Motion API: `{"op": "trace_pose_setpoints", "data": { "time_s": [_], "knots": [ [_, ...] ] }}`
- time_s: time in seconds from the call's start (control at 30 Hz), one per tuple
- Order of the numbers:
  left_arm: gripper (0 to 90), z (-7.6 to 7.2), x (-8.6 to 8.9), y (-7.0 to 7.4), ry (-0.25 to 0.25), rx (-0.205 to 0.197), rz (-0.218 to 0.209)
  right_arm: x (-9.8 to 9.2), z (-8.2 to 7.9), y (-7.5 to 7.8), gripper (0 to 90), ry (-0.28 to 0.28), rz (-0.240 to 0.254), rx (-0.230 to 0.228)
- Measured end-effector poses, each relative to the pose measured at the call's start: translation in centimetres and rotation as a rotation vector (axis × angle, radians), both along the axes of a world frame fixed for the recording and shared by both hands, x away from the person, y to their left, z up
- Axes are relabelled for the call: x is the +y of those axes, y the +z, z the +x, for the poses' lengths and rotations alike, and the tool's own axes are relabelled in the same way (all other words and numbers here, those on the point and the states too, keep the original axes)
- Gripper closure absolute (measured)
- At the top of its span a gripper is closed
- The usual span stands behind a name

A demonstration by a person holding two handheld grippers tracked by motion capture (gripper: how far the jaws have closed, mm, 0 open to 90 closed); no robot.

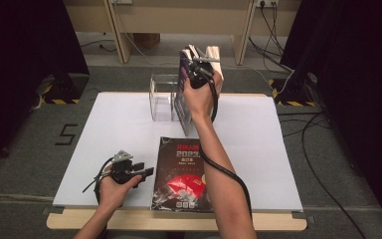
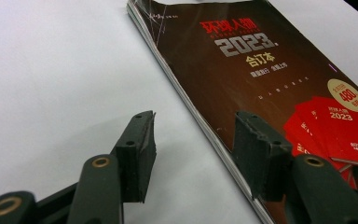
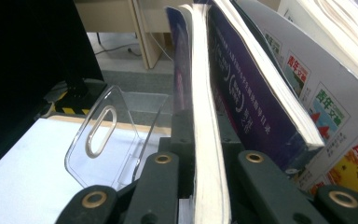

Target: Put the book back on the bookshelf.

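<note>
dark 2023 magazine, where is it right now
High view: the dark 2023 magazine lies flat at the table's near edge, between the left gripper and the right forearm.

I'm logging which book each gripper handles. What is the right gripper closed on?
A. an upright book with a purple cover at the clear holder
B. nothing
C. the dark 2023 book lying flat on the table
A: the right gripper has its jaws pressed on the upright purple-covered book beside the clear holder.
</note>
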State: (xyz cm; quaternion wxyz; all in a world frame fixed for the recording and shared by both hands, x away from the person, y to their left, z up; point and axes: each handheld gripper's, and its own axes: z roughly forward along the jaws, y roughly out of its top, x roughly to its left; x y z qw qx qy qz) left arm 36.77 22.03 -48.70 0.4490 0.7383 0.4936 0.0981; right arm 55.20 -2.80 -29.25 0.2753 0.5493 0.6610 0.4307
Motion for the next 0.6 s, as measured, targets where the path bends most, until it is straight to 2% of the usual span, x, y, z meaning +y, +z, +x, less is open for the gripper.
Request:
{"op": "trace_pose_setpoints", "data": {
  "time_s": [0.23, 0.6],
  "knots": [
    [48.1, -0.1, 0.2, 0.0, 0.007, -0.002, -0.003, 0.8, -0.3, 0.0, 82.8, -0.005, -0.004, -0.043],
    [48.2, -0.1, 0.3, 0.1, 0.008, -0.004, -0.005, 1.2, -0.2, 1.2, 82.8, -0.043, 0.006, -0.127]
  ]
}}
